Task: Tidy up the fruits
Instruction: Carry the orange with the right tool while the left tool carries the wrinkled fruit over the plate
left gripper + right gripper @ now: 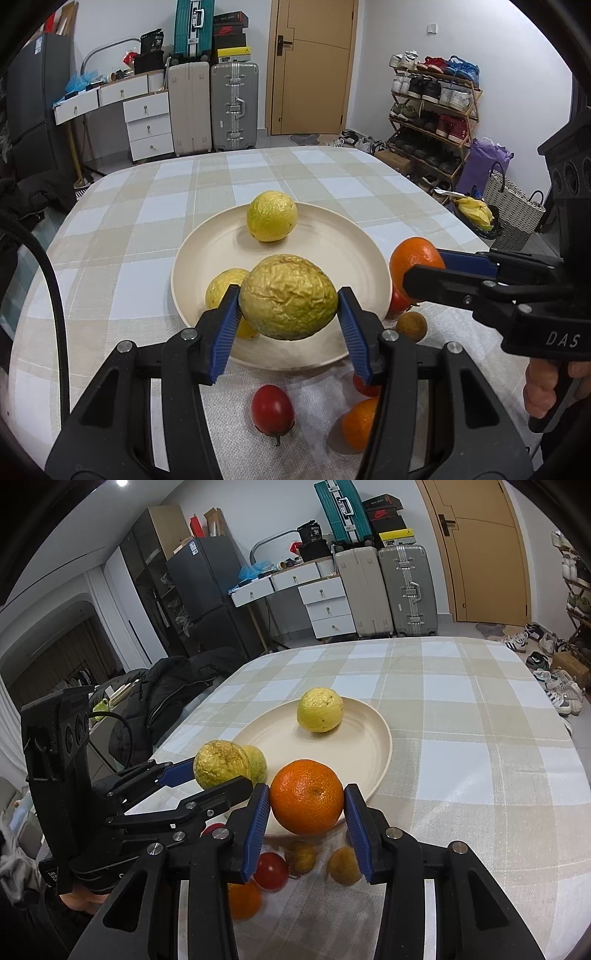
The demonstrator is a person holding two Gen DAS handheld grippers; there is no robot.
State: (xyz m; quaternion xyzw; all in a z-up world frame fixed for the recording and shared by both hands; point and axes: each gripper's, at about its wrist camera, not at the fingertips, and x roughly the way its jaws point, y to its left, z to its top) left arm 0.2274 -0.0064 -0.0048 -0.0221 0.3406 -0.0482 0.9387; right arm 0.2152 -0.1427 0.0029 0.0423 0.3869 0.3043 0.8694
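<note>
My left tool (pixel 289 308) grips a wrinkled yellow fruit (pixel 288 297) over the near rim of the plate (pixel 332 236); my right tool (pixel 306 808) grips an orange (pixel 307 796) just beside that rim. If I release the yellow fruit here, it may strike the one beneath it (pixel 221 286) and roll off onto the counter (pixel 147 221). Both tools tilt downward, close together, and could bump each other. How firmly the pads bite, I can't quite tell.

My left gripper (pixel 289 306) points forward and downward, its 2 blue pads (pixel 228 317) clamped around a load. My right gripper (pixel 306 808) is angled the same way beside it, likewise clamped; fingers of my right hand (pixel 546 384) wrap its handle.
</note>
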